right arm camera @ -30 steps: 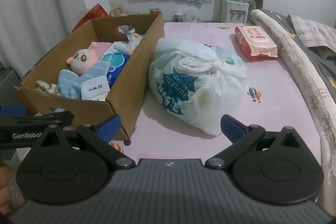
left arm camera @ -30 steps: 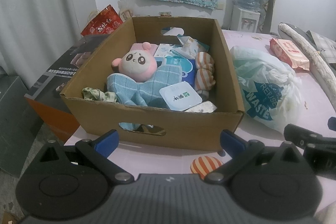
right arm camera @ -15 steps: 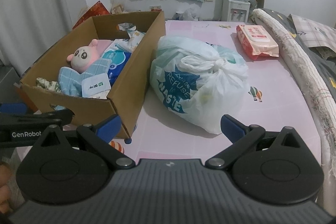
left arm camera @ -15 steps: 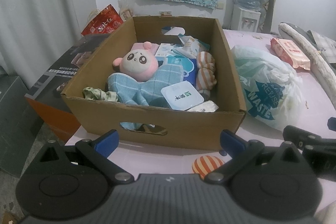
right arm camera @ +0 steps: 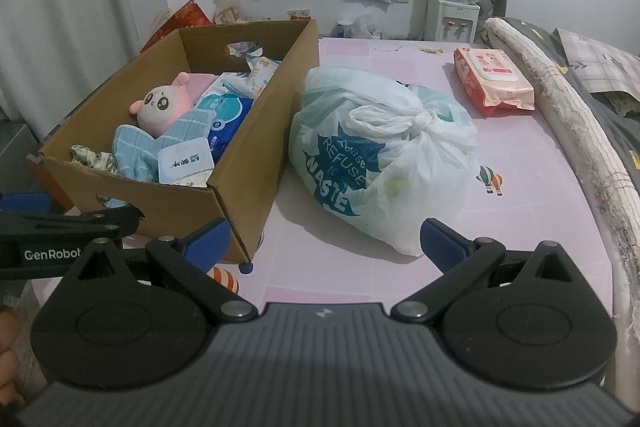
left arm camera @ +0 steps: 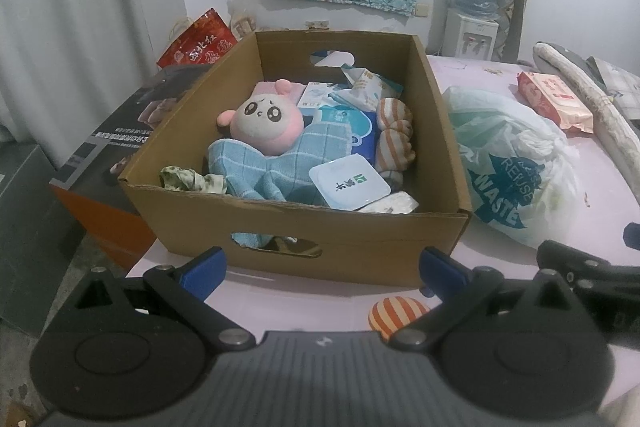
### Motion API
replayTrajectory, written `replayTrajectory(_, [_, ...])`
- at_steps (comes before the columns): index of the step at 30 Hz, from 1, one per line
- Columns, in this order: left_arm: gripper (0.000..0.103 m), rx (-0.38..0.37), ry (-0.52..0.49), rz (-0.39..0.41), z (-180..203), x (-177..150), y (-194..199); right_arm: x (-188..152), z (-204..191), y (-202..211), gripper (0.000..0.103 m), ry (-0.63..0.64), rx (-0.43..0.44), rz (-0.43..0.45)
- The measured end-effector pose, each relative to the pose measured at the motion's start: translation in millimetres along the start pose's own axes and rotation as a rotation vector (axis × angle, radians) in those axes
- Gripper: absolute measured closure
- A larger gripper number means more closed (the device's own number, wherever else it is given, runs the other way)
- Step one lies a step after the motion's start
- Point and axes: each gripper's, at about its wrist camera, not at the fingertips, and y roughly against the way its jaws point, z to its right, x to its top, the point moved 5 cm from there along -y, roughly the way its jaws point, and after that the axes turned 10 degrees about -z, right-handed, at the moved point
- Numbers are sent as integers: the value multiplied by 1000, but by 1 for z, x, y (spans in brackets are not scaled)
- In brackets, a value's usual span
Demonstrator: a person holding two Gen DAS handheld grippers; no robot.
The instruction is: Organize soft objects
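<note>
Both grippers, left [left arm camera: 320, 269] and right [right arm camera: 324, 241], hover spread wide and empty near the box [left arm camera: 304, 243] of soft things. A striped ball [left arm camera: 396, 311] lies on the table just in front of the box; likely next, lower straight over it and close gently.

A brown box [left arm camera: 352, 247] holds a pink and white soft toy [left arm camera: 266, 125], a light blue checked cloth [left arm camera: 280, 171] and orange striped socks [left arm camera: 394, 139]. The table [right arm camera: 520, 211] is pink.
</note>
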Motion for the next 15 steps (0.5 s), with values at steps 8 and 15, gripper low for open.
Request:
replayTrajectory(8, [0,-2,-1,1,0,1,1,1,0,0,1,5,-1,1])
replayTrajectory(15, [0,3,-3,-4,-1,1,1,1,-1,0,1,0,1,-1])
